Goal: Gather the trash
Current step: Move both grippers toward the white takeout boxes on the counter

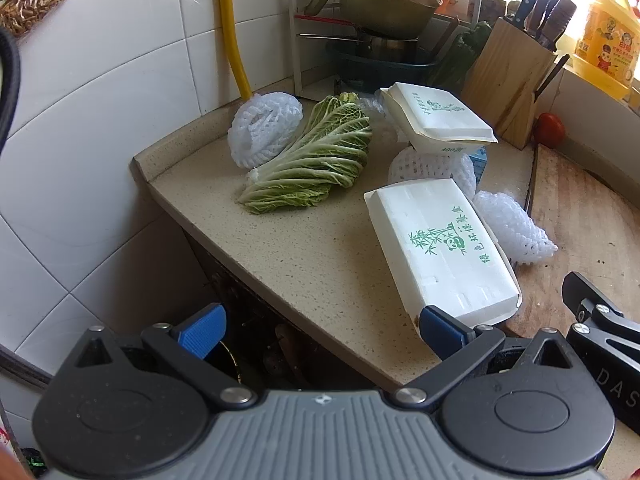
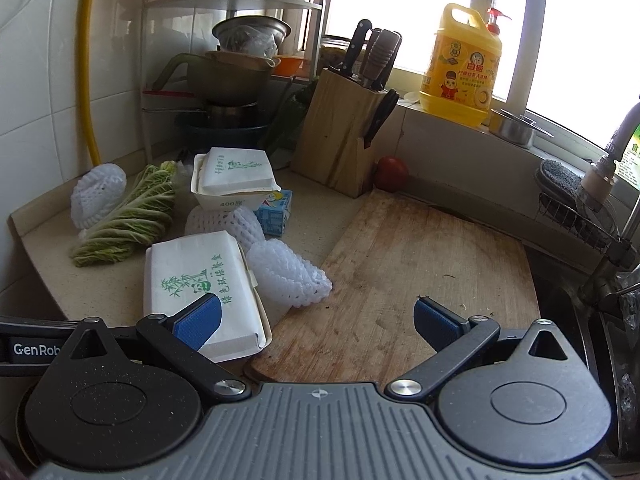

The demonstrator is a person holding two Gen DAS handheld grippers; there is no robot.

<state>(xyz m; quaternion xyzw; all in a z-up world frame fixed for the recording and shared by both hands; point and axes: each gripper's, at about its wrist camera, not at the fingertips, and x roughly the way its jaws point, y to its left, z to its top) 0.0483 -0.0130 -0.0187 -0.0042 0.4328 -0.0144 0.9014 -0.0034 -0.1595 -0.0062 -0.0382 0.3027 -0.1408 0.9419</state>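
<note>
Both tools (image 1: 320, 334) (image 2: 316, 326) agape, seemingly empty

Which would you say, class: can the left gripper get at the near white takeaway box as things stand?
Probably yes. The left gripper is open, and the takeaway box lies right ahead beside its right finger with nothing between; the foam net sits behind it.

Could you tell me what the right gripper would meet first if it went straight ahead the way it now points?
Probably the worn wooden cutting board: the open right gripper points over it, its jaws empty. The white foam fruit net lies just left of that line. Depth is uncertain.
</note>
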